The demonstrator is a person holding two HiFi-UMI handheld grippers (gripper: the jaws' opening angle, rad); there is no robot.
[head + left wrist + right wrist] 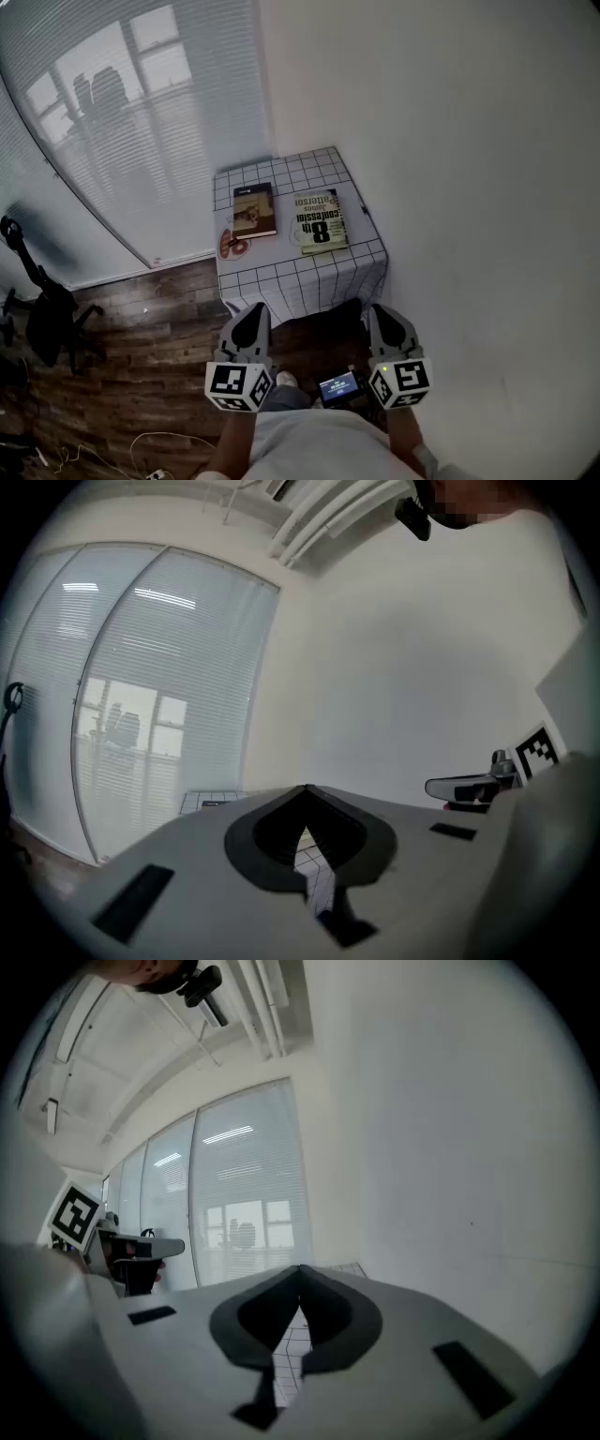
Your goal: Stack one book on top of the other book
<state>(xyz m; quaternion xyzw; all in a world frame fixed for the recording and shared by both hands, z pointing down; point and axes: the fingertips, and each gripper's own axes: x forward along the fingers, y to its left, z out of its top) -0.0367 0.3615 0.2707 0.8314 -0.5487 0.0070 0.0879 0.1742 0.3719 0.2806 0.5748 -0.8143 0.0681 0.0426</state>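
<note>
Desk (314, 171): a small one under a checked cloth, in the corner between the window blinds and the white wall. It carries both books, and you stand back from it.
Larger book (320, 222): lies flat on the right part of the desk, pale green cover with a big "8" facing up. Nothing rests on it.
Smaller book (254, 210): the darker one, flat on the left part, side by side with the larger book and apart from it – a strip of cloth shows between them.
Left gripper (255, 311): held low near your body, well apart from the desk. Its jaws are pressed together with nothing between them; through the notch its own view shows only the checked cloth far off.
Right gripper (380, 311): the same – jaws together, empty, level with the left one and well short of the books.
Round red thing (232, 246): small, at the desk's left edge just beside the smaller book; too small to name.
Done so far: 0 of the steps. The 2 books are unstacked and untouched.
Left for you: likely everything. Approach the desk, open a gripper, take 1 book, lift it and lay it on the other.
</note>
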